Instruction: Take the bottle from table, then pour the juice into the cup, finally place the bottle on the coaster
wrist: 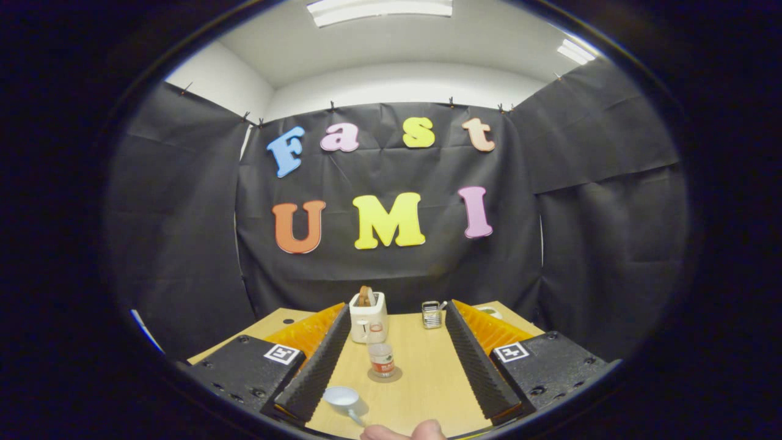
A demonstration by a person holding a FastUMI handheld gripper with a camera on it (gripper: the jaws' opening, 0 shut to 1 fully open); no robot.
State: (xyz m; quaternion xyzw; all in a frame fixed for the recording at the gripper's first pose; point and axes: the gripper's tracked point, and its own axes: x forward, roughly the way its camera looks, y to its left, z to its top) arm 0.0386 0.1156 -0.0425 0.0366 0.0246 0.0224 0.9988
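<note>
Right now the small pale cup (342,397) is sitting on the wooden desk (421,373) close by the left finger, its handle pointing toward the near edge; whether anything is in it I cannot tell. Beyond it, the clear plastic bottle (382,360) is standing upright on a round coaster (385,374), between the fingers. Farther back a white toaster (368,318) is holding slices of bread, and to its right a small metal rack (432,314) is standing. The claw (397,360) is gaping wide, gripping nothing, both ridged fingers well apart from the bottle. A fingertip (403,432) is showing at the desk's near edge. The desk's surface is looking smooth and light-grained.
</note>
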